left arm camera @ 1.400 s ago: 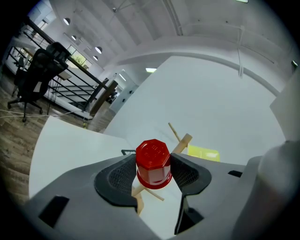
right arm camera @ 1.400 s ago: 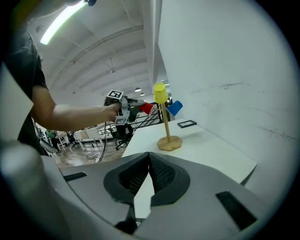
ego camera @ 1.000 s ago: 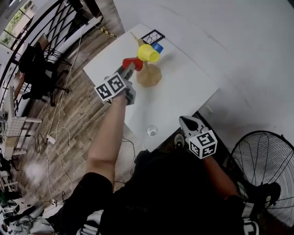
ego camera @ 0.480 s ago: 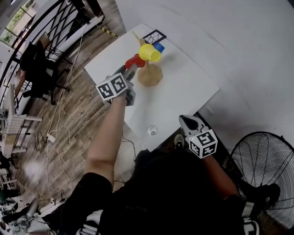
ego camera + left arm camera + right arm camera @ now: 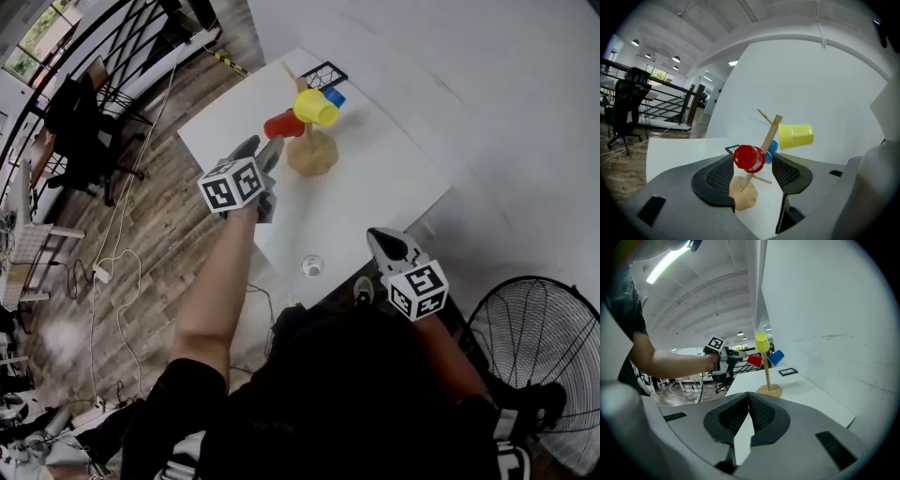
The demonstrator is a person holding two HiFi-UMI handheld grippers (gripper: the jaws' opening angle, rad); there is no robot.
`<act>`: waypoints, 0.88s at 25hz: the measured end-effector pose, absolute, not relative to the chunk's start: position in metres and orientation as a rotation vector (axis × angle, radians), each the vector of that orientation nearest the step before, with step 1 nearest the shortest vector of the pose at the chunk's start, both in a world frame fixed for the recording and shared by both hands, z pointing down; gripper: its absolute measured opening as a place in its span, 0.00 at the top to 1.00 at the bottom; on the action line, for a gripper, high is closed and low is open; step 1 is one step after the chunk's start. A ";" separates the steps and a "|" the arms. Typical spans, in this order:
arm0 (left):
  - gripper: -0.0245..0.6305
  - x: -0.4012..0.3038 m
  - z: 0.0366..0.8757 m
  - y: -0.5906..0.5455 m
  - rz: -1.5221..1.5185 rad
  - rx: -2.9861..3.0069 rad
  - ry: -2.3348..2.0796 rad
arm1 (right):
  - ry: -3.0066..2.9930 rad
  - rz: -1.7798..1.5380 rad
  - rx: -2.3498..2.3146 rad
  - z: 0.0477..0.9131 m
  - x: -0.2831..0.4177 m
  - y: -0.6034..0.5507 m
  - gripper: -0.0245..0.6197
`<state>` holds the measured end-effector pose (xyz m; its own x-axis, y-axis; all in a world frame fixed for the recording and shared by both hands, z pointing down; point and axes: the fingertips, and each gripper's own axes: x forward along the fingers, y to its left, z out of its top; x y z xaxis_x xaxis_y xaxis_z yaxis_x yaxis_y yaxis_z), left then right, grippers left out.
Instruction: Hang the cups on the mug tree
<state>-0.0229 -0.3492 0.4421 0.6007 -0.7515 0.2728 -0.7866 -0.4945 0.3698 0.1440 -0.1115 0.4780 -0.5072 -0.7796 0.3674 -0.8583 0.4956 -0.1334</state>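
A wooden mug tree (image 5: pixel 309 150) stands on the white table (image 5: pixel 375 187). A red cup (image 5: pixel 283 124), a yellow cup (image 5: pixel 317 107) and a blue cup (image 5: pixel 334 96) hang on its pegs. My left gripper (image 5: pixel 265 147) sits just short of the red cup (image 5: pixel 749 158). Its jaws have just been opening and stand open, with nothing pressed between the pads. The tree (image 5: pixel 771 136) and the yellow cup (image 5: pixel 796 135) show beyond them. My right gripper (image 5: pixel 382 246) hangs shut and empty near the table's front edge. The right gripper (image 5: pixel 749 404) view shows the tree (image 5: pixel 767 373) far ahead.
A small clear glass (image 5: pixel 311 266) stands near the table's front edge. A black-framed marker card (image 5: pixel 324 74) lies behind the tree. A floor fan (image 5: pixel 539 356) stands at the right. Left of the table are a black chair (image 5: pixel 75 131) and a railing.
My left gripper has let go of the red cup and drawn back a little from it. The red cup stays hanging on the tree. The right gripper has barely moved.
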 end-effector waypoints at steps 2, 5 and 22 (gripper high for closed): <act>0.57 -0.027 0.441 -0.340 0.130 2.389 -1.237 | -2.498 0.415 1.392 0.469 0.142 -0.116 0.95; 0.57 -0.035 0.441 -0.323 0.159 2.400 -1.238 | -2.517 0.405 1.439 0.453 0.142 -0.125 0.95; 0.94 -0.074 0.448 -0.207 0.379 2.431 -1.268 | -2.621 0.344 1.325 0.432 0.106 -0.147 0.95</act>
<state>-0.0742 -0.2070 0.4475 0.5587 -0.7268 0.3996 -0.8268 -0.5259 0.1995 0.1058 -0.1470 0.4316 -0.5851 -0.7661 0.2660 -0.8088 0.5752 -0.1226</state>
